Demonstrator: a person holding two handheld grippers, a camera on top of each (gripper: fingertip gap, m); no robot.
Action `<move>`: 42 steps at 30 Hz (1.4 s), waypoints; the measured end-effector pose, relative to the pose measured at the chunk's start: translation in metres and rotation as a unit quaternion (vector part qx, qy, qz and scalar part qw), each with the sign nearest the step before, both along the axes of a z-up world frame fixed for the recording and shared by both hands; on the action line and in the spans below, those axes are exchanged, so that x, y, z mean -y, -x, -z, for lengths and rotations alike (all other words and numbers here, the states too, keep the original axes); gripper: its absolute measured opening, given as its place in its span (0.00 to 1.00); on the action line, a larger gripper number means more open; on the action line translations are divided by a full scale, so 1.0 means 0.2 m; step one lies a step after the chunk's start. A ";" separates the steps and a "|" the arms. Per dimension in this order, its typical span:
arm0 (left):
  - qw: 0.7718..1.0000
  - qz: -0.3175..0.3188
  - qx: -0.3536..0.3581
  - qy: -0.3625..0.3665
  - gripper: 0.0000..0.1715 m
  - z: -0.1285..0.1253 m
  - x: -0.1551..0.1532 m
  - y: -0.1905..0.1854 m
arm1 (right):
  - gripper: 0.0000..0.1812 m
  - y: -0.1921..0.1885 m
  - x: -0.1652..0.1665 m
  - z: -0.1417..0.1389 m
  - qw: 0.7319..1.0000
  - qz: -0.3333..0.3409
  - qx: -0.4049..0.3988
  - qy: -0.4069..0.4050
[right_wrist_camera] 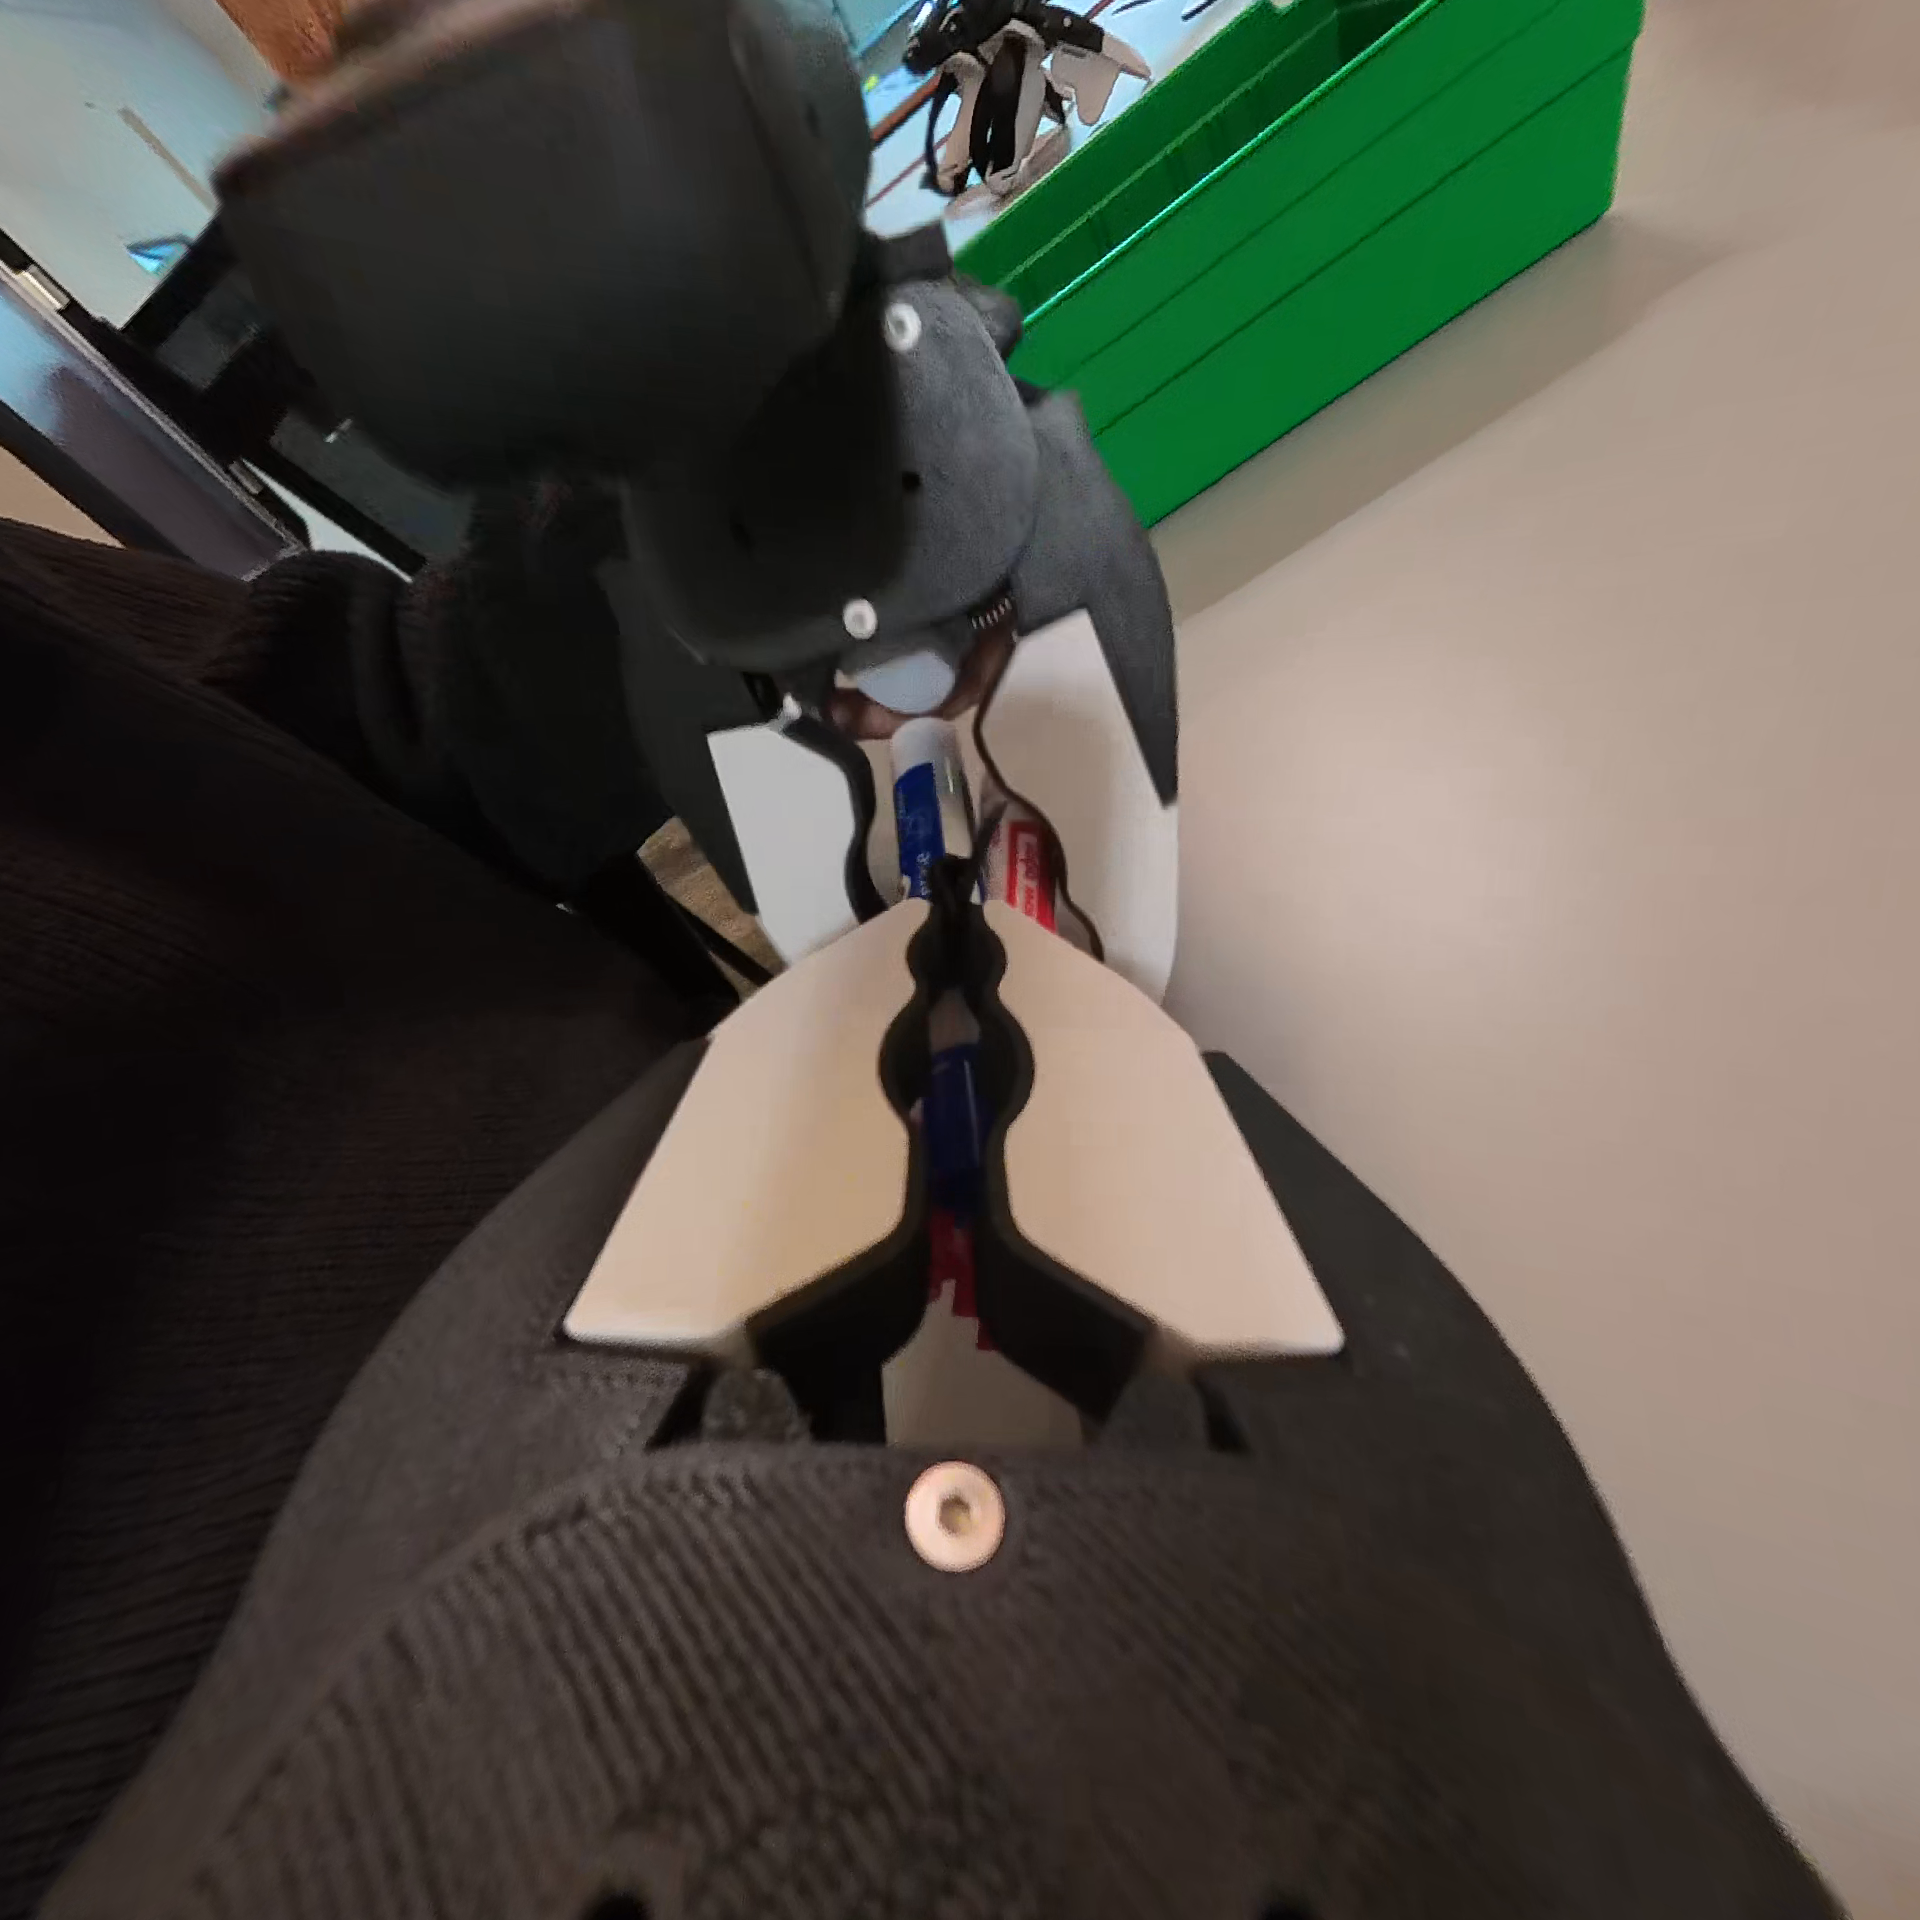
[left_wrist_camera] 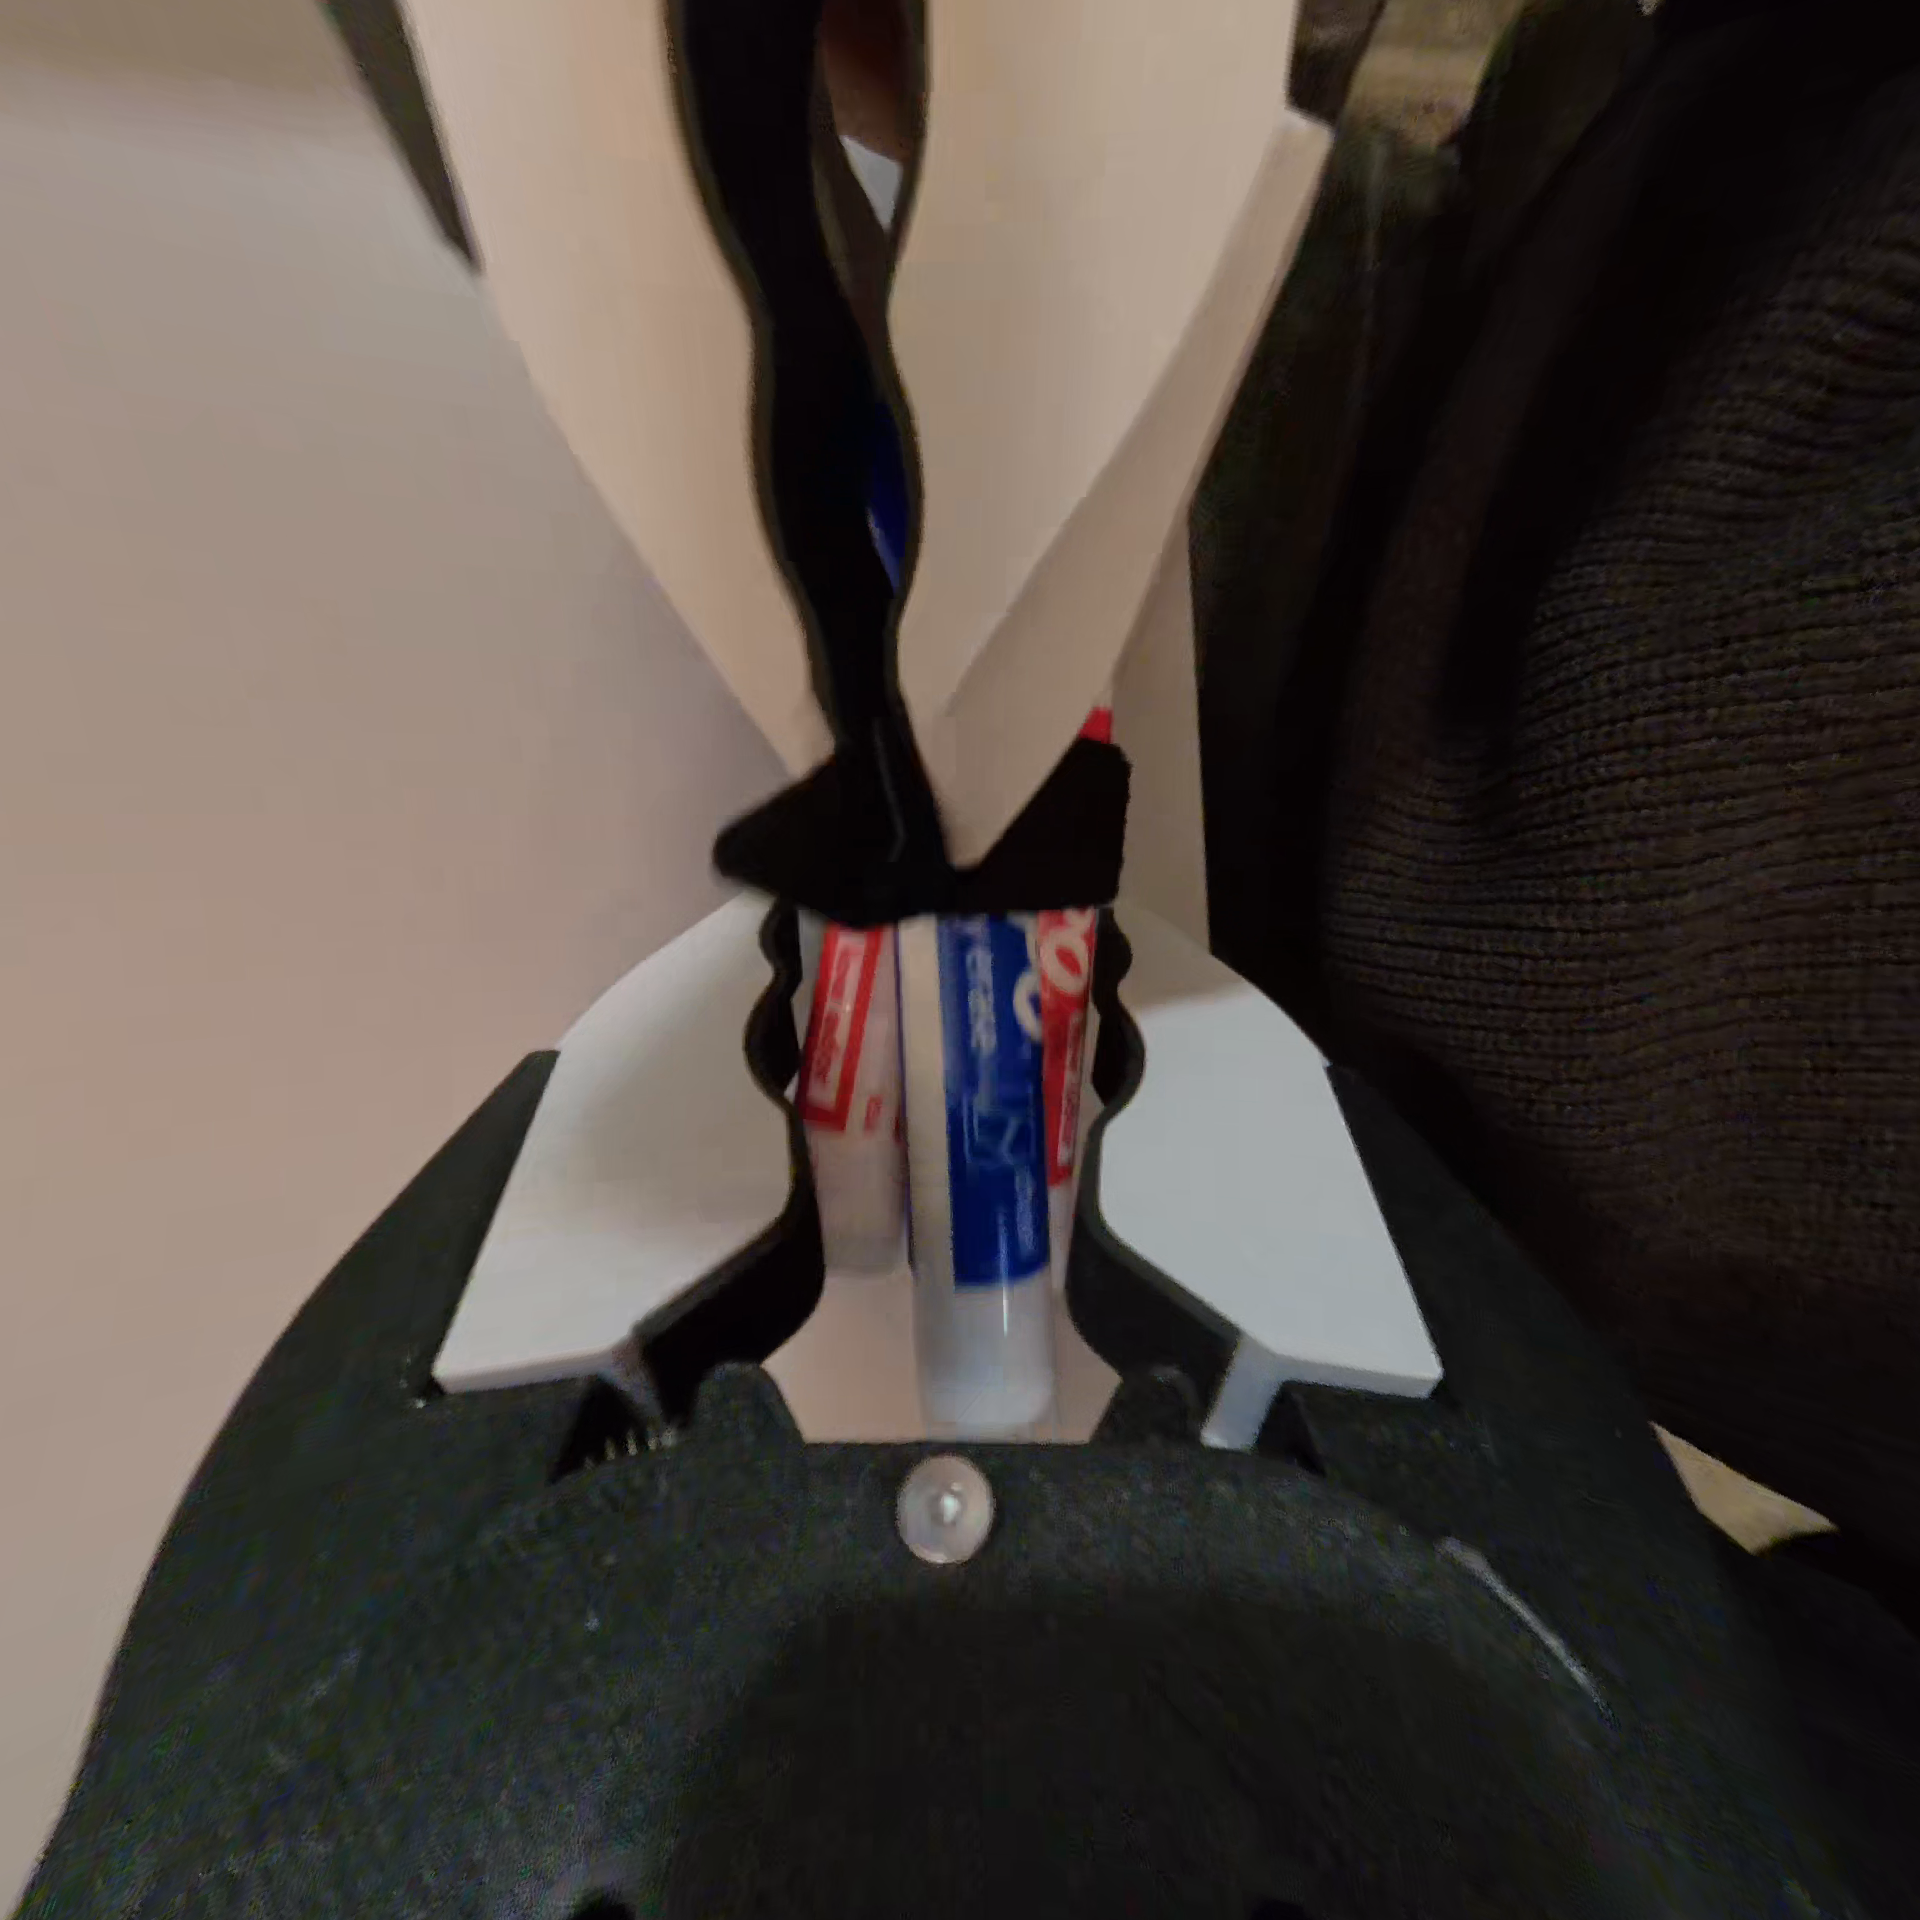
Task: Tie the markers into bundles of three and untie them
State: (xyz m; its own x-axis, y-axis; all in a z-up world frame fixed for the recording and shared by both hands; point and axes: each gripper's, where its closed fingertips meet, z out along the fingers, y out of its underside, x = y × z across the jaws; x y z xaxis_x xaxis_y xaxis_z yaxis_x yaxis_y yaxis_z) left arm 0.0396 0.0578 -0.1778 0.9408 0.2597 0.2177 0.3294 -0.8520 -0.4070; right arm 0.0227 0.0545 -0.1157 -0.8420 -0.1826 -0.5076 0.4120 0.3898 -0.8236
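My left gripper (left_wrist_camera: 940, 935) is shut on a bundle of three white markers (left_wrist_camera: 977, 1091), one with a blue label between two with red labels. A black strap (left_wrist_camera: 914, 842) is wrapped around the bundle just past its fingertips. My right gripper (right_wrist_camera: 951, 925) faces it tip to tip and is shut on the strap's end (right_wrist_camera: 951, 894). Blue and red marker ends show between its pads. The right gripper appears at the top of the left wrist view (left_wrist_camera: 904, 748). The left gripper (right_wrist_camera: 977, 862) and the markers (right_wrist_camera: 920, 821) show in the right wrist view.
A beige table top (right_wrist_camera: 1558, 831) lies below. A green bin (right_wrist_camera: 1351, 260) stands at its far side. A spare gripper device (right_wrist_camera: 1008, 94) lies beyond it. A dark knit sleeve (left_wrist_camera: 1558, 727) fills the right of the left view and the left of the right view (right_wrist_camera: 208, 935). My right fingertips sit around 6 cm from my left ones.
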 end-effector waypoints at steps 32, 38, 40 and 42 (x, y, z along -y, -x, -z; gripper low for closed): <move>0.918 -0.220 -0.045 -0.328 0.06 -0.30 0.04 0.08 | 0.02 0.00 0.09 0.03 0.995 -0.061 -0.070 -0.036; 0.911 -0.211 -0.004 -0.354 0.02 -0.30 0.04 0.05 | 0.02 -0.04 0.08 0.02 0.993 -0.086 -0.072 -0.030; 0.909 -0.209 0.002 -0.360 0.02 -0.31 0.04 0.04 | 0.02 -0.04 0.07 0.01 0.992 -0.092 -0.077 -0.027; 0.909 -0.202 0.012 -0.365 0.02 -0.31 0.03 0.03 | 0.02 -0.05 0.07 0.01 0.991 -0.102 -0.084 -0.025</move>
